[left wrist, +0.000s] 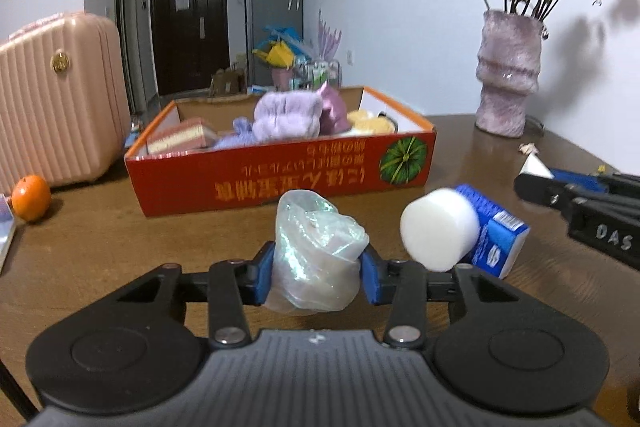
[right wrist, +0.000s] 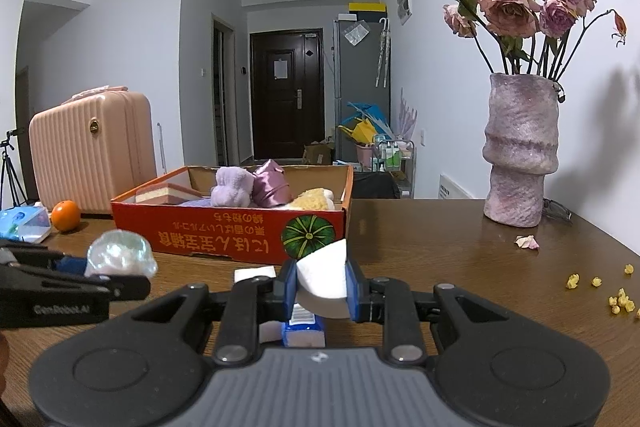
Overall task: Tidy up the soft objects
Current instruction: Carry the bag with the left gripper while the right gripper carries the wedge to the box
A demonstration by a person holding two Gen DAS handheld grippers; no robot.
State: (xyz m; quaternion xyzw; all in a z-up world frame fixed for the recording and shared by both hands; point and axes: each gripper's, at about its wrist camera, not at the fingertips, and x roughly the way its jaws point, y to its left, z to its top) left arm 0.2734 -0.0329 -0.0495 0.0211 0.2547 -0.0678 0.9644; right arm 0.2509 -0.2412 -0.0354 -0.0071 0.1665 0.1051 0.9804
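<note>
A brown wooden table [right wrist: 440, 251] carries an open red cardboard box [left wrist: 280, 171] printed with orange characters and a green pumpkin. Inside it lie several soft things: one layered pink sponge-cake toy [left wrist: 182, 139], one fluffy lilac plush [left wrist: 286, 117], one shiny purple satin piece [left wrist: 334, 109] and one yellow fuzzy item [left wrist: 370, 121]. The left gripper [left wrist: 318, 267], in front of the box, has its jaws closed on a crumpled iridescent plastic-wrapped bundle [left wrist: 316, 251]. The right gripper [right wrist: 322, 285] has its jaws pinched on a white foam wedge [right wrist: 324, 275], near the box's front wall. In the left wrist view, one white foam cylinder [left wrist: 438, 229] leans against one blue-and-white tissue pack [left wrist: 496, 235]. Behind the box to the left stands one pink ribbed suitcase [right wrist: 90, 151] with one orange [right wrist: 65, 215] beside it. To the right stands one mauve vase [right wrist: 520, 151] of dried roses [right wrist: 508, 7]; yellow crumbs [right wrist: 620, 301] and a fallen petal [right wrist: 527, 242] lie near it
</note>
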